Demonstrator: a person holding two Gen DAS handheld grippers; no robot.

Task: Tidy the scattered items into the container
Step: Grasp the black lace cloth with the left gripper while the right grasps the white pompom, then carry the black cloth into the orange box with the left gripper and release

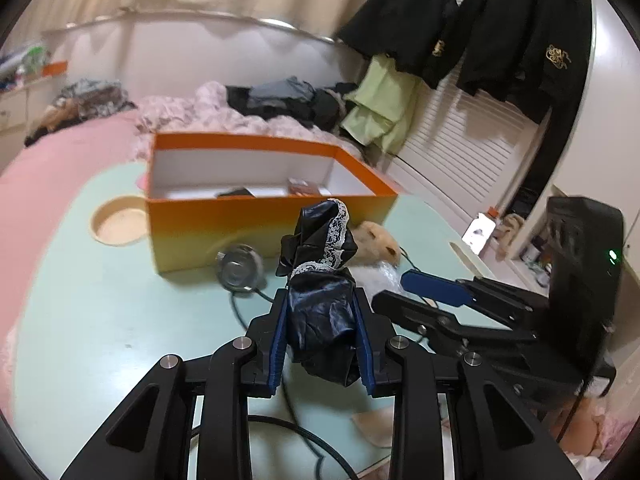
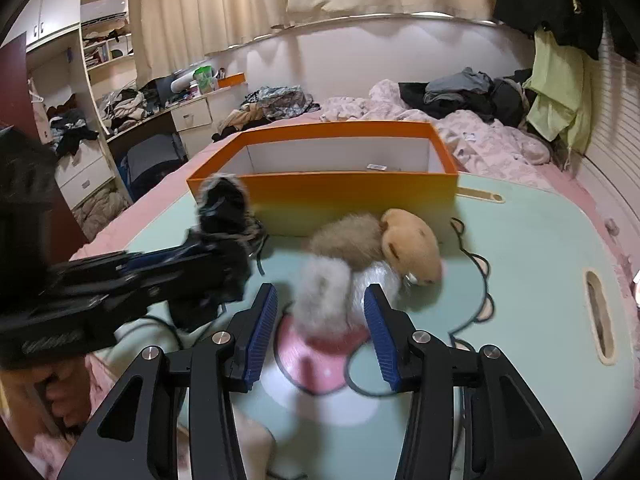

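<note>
Mint tabletop point(image 1: 100, 320), orange box point(image 1: 260, 224); left gripper point(image 1: 322, 320) clamps black cloth point(image 1: 320, 280); right gripper point(image 2: 320, 320) apart.

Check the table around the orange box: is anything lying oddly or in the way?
A black cable trails loose across the table from the round metal piece beside the orange box, running under the left gripper, which grips the black lace-trimmed cloth. It could snag.

Right gripper point(image 2: 322, 312): blue-padded fingers point(image 2: 262, 332) either side of a blurred plush hamster point(image 2: 408, 246); contact unclear.
Left gripper point(image 2: 208, 264): reaching in from the left, clutching dark lace-trimmed cloth point(image 2: 222, 204).
Box point(image 2: 352, 196): orange, open, just behind the toy.
Surface point(image 2: 540, 240): pale green, cartoon print.
</note>
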